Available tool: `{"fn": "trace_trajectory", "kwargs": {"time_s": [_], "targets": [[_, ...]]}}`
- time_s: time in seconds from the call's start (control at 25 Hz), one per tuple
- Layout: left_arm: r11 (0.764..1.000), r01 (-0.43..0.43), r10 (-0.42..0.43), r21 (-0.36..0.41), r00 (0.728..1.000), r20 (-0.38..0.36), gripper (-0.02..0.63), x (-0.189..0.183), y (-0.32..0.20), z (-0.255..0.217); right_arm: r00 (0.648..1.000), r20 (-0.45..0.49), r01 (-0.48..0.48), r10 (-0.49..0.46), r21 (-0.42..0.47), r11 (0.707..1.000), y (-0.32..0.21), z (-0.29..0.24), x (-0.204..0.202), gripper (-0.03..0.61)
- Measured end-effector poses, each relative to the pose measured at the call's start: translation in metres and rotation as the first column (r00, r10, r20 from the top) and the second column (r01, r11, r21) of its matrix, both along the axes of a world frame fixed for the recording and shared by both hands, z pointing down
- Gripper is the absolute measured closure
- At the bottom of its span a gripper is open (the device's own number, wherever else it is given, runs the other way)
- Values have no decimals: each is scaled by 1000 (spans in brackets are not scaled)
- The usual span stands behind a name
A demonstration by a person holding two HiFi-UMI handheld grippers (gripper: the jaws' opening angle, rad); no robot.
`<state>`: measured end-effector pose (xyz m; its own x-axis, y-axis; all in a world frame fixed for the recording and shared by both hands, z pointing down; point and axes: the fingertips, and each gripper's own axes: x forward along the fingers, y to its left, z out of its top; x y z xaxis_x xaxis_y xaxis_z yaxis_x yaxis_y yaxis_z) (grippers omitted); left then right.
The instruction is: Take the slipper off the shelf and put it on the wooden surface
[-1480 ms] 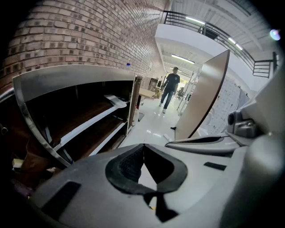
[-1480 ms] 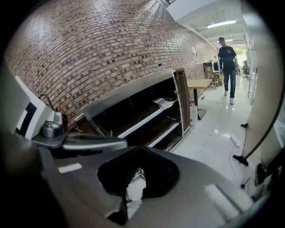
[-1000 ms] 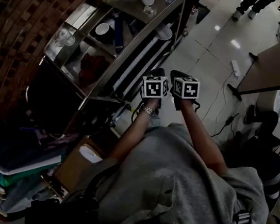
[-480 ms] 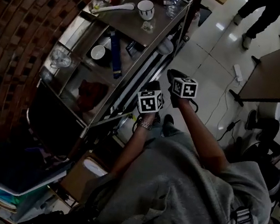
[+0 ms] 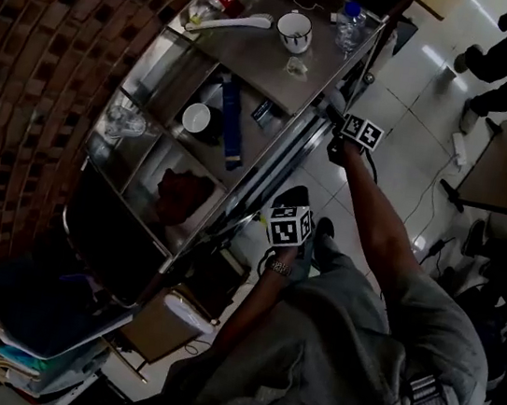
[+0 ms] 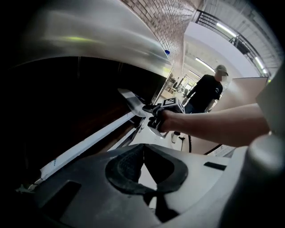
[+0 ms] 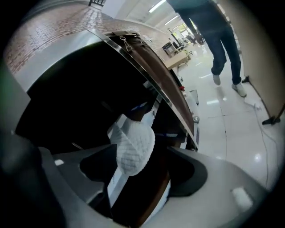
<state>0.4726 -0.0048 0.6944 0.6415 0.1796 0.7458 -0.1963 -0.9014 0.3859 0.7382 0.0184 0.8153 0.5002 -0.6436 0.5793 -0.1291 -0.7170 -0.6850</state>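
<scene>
Right gripper view is showing the right gripper point(image 7: 143, 156) with its jaws standing wide apart, having just been opening. A white quilted slipper point(image 7: 132, 144) is lying between them on a lower tier of the shelf point(image 7: 67, 58), and the pads are not pressing it. Head view is showing the right arm reaching out to the shelf's front edge, with the left gripper point(image 5: 291, 201) hanging lower, just beside the shelf front. Left gripper view is showing its jaws meeting at the tips with nothing between them. A cup point(image 5: 294, 31) and a bottle point(image 5: 349, 24) are standing on the top tier.
</scene>
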Motion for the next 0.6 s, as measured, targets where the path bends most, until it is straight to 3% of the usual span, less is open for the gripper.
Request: {"fn": "trace_trajectory", "kwargs": {"time_s": [0.2, 0.24, 0.28, 0.32, 0.4, 0.6], "targets": [[999, 28, -27, -19, 999, 24, 609, -10, -5, 15, 991, 92, -110, 95, 170, 979, -26, 15, 19, 218], [999, 34, -33, -20, 999, 28, 609, -11, -6, 18, 988, 111, -131, 111, 196, 972, -28, 19, 20, 225], [999, 40, -39, -21, 999, 31, 609, -12, -8, 20, 986, 119, -141, 118, 209, 968, -30, 22, 21, 275], [999, 44, -44, -19, 999, 33, 609, -12, -10, 22, 987, 108, -137, 116, 210, 968, -31, 22, 23, 337], [999, 51, -50, -14, 998, 29, 609, -8, -15, 24, 995, 40, -95, 89, 179, 979, -35, 11, 29, 399], [999, 47, -47, 10, 999, 2, 609, -1, -20, 11, 992, -125, 27, -22, 34, 999, -29, -38, 11, 487]]}}
